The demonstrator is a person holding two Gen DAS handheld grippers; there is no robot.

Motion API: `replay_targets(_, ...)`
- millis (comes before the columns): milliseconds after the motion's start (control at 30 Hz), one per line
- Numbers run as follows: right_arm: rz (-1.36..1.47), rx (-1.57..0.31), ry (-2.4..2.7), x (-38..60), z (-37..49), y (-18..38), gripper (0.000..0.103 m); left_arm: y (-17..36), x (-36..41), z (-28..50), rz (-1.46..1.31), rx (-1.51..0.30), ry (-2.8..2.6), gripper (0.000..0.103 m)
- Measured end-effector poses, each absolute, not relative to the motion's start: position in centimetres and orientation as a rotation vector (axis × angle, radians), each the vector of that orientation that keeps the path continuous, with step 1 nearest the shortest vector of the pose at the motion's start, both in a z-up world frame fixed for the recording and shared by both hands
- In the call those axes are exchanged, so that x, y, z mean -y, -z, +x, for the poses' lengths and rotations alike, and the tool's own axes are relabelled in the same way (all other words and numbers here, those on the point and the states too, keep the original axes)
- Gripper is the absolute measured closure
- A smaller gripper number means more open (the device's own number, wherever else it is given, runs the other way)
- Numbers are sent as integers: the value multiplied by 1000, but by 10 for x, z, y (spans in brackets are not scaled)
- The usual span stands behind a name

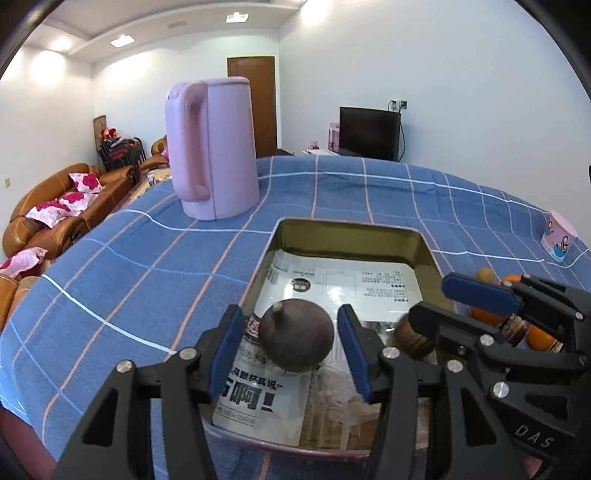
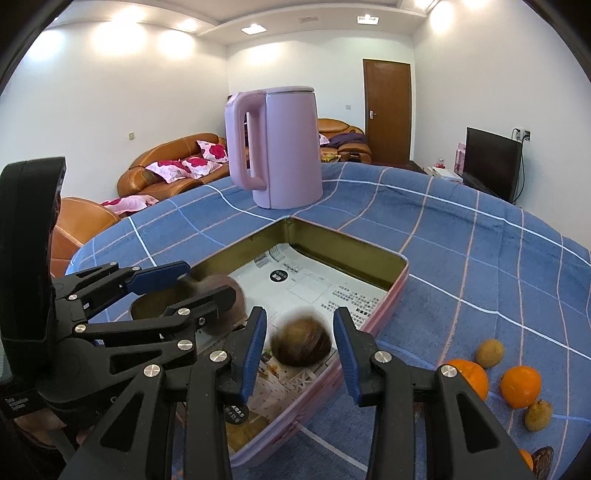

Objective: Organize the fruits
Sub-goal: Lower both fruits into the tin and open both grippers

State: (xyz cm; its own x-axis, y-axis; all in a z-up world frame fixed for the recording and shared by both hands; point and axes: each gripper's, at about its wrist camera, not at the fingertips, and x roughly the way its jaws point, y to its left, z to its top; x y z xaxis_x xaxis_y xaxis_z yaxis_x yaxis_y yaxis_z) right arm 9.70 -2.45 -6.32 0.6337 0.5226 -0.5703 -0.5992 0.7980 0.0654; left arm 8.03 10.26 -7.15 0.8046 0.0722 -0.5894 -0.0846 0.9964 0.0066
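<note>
Brown round fruit [image 1: 296,336] lies on paper in the tin tray [image 1: 354,230], between the spread left claw [image 1: 291,352] fingers, untouched; right claw [image 2: 300,352] likewise spread around a second brown fruit [image 2: 301,341]. Oranges [image 2: 520,386] sit on the blue-checked tabletop [image 2: 480,258] beside the tray.

brightly and evenly lit by recessed ceiling lights [image 2: 253,28], with glare blooming on the white walls. strong fisheye bending and black vignette at the corners. motion blur on the brown fruit [image 2: 301,341] in the right view; soft shadows only.

tin [image 2: 400,275] on table [image 2: 480,236] | 2 fruits [image 2: 301,341] inside tin | kettle [image 2: 280,147] behind tin | oranges [image 2: 521,386] right of tin
</note>
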Motion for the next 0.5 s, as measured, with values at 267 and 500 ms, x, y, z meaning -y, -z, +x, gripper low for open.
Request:
replay_targets(267, -137, -572, -597, 47, 79, 53, 43, 59, -100, 64, -25, -570, -83, 15)
replay_targets(500, -154, -537, -424, 111, 47, 51, 43, 54, -79, 54, -11, -536, -49, 14)
